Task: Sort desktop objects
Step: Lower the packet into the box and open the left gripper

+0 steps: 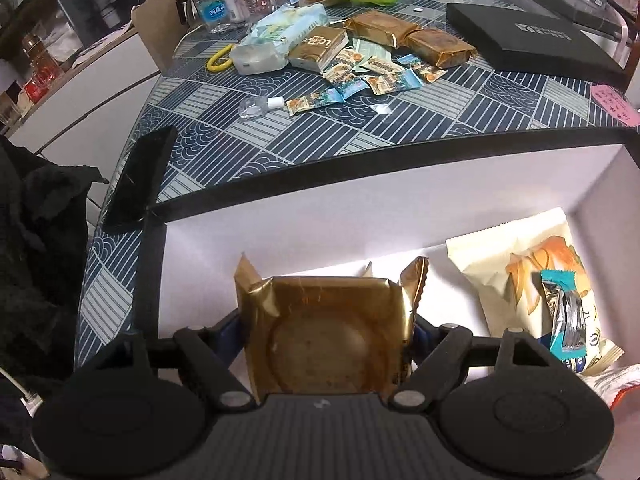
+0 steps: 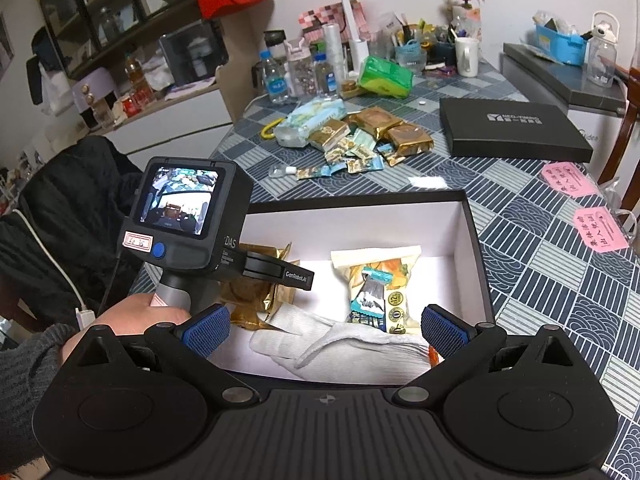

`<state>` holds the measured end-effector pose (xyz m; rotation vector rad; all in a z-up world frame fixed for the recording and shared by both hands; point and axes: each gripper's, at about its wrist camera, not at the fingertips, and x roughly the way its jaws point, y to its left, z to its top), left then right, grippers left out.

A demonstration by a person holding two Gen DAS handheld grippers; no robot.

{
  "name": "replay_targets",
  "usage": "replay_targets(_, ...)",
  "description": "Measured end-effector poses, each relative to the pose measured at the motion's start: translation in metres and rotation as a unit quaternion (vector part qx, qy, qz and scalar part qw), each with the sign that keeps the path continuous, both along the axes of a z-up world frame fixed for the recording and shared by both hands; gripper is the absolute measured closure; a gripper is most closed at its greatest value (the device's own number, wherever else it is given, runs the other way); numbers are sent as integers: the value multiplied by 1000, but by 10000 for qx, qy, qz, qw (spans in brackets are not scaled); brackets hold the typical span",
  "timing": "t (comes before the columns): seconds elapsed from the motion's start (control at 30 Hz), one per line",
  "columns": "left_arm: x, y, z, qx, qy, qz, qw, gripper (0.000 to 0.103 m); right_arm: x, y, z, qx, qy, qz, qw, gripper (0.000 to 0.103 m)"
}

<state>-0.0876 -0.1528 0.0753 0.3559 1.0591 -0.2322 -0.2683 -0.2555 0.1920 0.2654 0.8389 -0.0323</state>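
A black-rimmed box (image 1: 360,168) with a white inside sits at the near table edge. My left gripper (image 1: 325,330) is shut on a gold-wrapped pastry packet (image 1: 324,344) and holds it inside the box's left part. In the right wrist view that gripper (image 2: 294,276) and its gold packet (image 2: 244,292) hang over the box (image 2: 360,200). My right gripper (image 2: 326,324) is open and holds nothing, above the box's near wall. A cream snack bag (image 2: 376,260), a teal sachet (image 2: 374,276) and a white cloth (image 2: 320,344) lie in the box.
Beyond the box lies a pile: gold packets (image 1: 380,30), small sachets (image 1: 380,78), a tissue pack (image 1: 280,36) and a small clear bottle (image 1: 256,108). A flat black case (image 2: 512,128) is at the right, pink notes (image 2: 568,178) nearer. A phone (image 1: 140,176) lies at the left edge.
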Motion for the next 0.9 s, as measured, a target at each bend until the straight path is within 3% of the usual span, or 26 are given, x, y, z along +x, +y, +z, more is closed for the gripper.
replay_targets(0.3,-3,10,18,-232,-213,182,9993,7,0,2,-1,-42,41,68,10000,0)
replay_targets(0.63,-14,48,76,-503,-1215,467,9902,2,11,12,4,-282,-16,347,9990,0)
replay_targets(0.9,-23,95,93,-944,-1094,899,9854,0,36,14,16,-518,-144,589,9968,0)
